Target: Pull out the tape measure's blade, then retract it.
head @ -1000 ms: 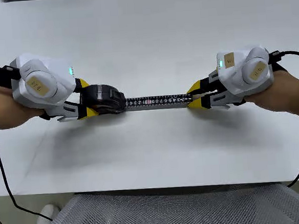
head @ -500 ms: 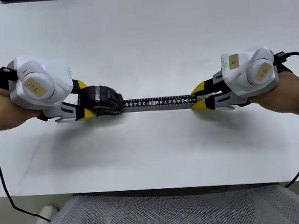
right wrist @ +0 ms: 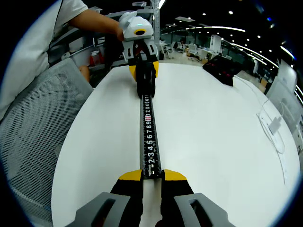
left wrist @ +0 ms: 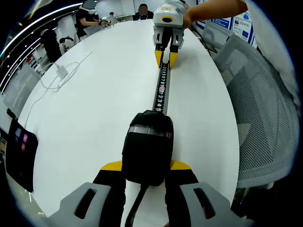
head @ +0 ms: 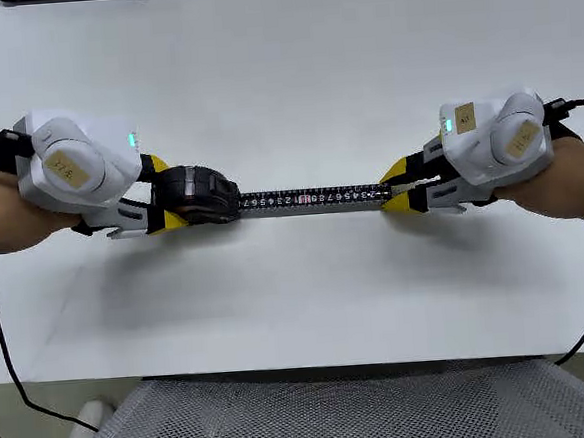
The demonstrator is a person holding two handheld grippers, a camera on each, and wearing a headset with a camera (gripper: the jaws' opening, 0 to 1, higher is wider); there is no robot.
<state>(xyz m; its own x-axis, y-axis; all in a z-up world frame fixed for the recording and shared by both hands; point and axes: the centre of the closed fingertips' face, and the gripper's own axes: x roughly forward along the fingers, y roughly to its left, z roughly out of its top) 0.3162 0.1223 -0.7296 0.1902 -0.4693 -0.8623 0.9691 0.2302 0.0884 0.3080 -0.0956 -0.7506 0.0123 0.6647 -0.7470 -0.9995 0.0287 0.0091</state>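
Observation:
A black tape measure case (head: 198,194) rests on the white table (head: 292,69), and my left gripper (head: 169,196) is shut on it; its own view shows the case (left wrist: 147,149) clamped between the yellow-tipped jaws. The dark blade (head: 312,194) with white numerals runs out of the case to the right, just above the table. My right gripper (head: 398,185) is shut on the blade's end, and in its own view the blade (right wrist: 149,142) stretches away to the case (right wrist: 146,80). The right gripper (left wrist: 166,56) also appears far off in the left gripper view.
A grey mesh chair back (head: 336,416) sits below the table's near edge. A black cable (head: 0,340) hangs off the left side. A white charger and cord (left wrist: 62,72) and a dark device (left wrist: 19,151) lie on the table's far side.
The right gripper has moved further right, drawing more blade out of the case. The left gripper and the case have stayed in place.

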